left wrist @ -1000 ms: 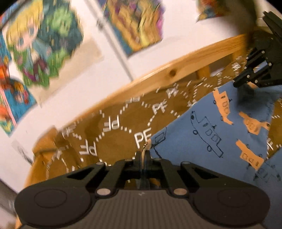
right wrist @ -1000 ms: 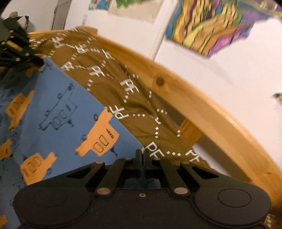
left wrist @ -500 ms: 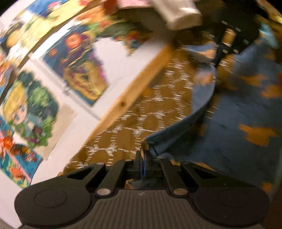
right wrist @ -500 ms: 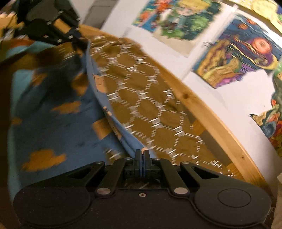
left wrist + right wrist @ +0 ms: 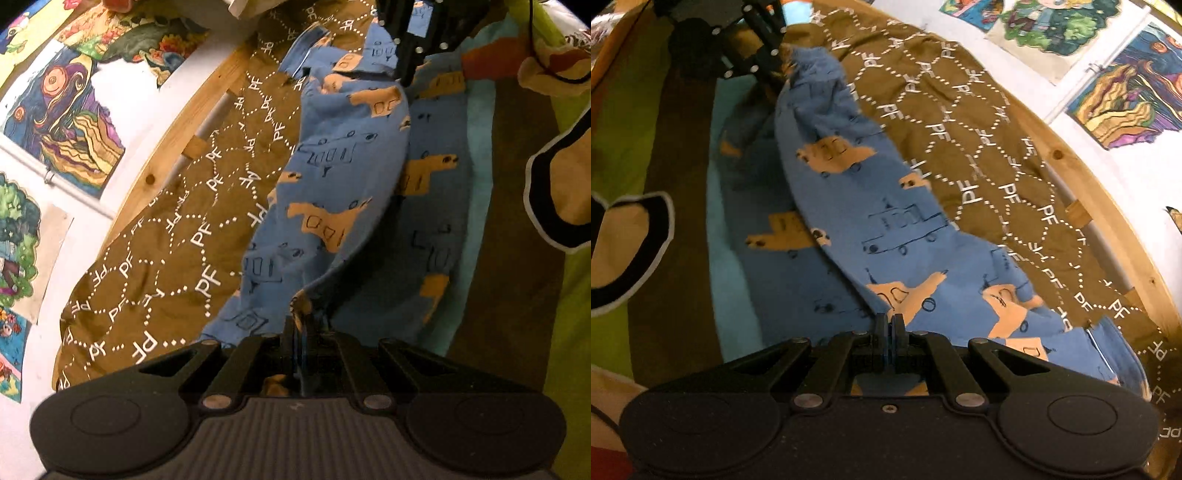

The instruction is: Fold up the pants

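Blue pants (image 5: 332, 173) hang doubled over the bed (image 5: 159, 258), each closed gripper, left (image 5: 300, 325) and right (image 5: 889, 323), pinching an edge. Fold in progress; next, probably lay the held edge flat and release.

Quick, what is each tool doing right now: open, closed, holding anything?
Left tool: closed, pinching an edge of the blue pants.
Right tool: closed, pinching another edge of the same pants.

My grippers: two, left gripper (image 5: 300, 325), right gripper (image 5: 889, 323)
Pants I hold: one, pants (image 5: 332, 184)
Brown blankets: one, blanket (image 5: 166, 251)
Wall pictures: several, pictures (image 5: 70, 122)
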{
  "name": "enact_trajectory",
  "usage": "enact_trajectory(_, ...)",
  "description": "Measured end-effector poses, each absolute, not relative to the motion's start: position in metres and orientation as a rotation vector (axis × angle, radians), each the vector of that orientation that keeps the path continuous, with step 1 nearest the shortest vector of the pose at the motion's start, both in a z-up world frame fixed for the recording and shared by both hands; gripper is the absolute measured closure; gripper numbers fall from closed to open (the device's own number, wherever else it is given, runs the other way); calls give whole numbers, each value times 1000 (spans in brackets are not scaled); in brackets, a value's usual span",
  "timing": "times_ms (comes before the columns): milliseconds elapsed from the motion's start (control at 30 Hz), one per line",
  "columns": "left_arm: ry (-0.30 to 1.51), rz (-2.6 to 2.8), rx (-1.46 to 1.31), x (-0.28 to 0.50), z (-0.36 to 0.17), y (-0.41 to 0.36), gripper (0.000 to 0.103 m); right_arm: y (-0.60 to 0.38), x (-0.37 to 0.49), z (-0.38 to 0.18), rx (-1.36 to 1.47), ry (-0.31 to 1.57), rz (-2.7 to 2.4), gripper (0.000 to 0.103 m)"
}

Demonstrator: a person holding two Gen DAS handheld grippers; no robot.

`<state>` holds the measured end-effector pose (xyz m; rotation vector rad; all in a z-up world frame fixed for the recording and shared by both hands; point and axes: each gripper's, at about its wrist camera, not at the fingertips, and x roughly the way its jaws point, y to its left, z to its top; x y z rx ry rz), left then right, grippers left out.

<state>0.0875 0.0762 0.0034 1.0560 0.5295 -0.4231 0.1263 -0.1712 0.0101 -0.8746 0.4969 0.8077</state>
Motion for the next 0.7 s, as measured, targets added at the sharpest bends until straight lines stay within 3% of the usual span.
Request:
enact_trajectory(67,526,-418,1058,86,3,77,101,-168,123,8,-883,490,813,103)
enact_trajectory(133,528,-414,1063,85,2,76,93,-166,122,7,-897,487,812,101)
enact_trajectory(233,528,-418,1057,84,2,74,89,-165,124,7,-909,480,805,83)
enact_trajectory(267,525,-418,1060,83,2,74,89,-165,125,7,-916,483,813,82)
enact_trajectory(700,515,-368,1057,88,-2,67,90,-163,134,0,-1010,527,883,76)
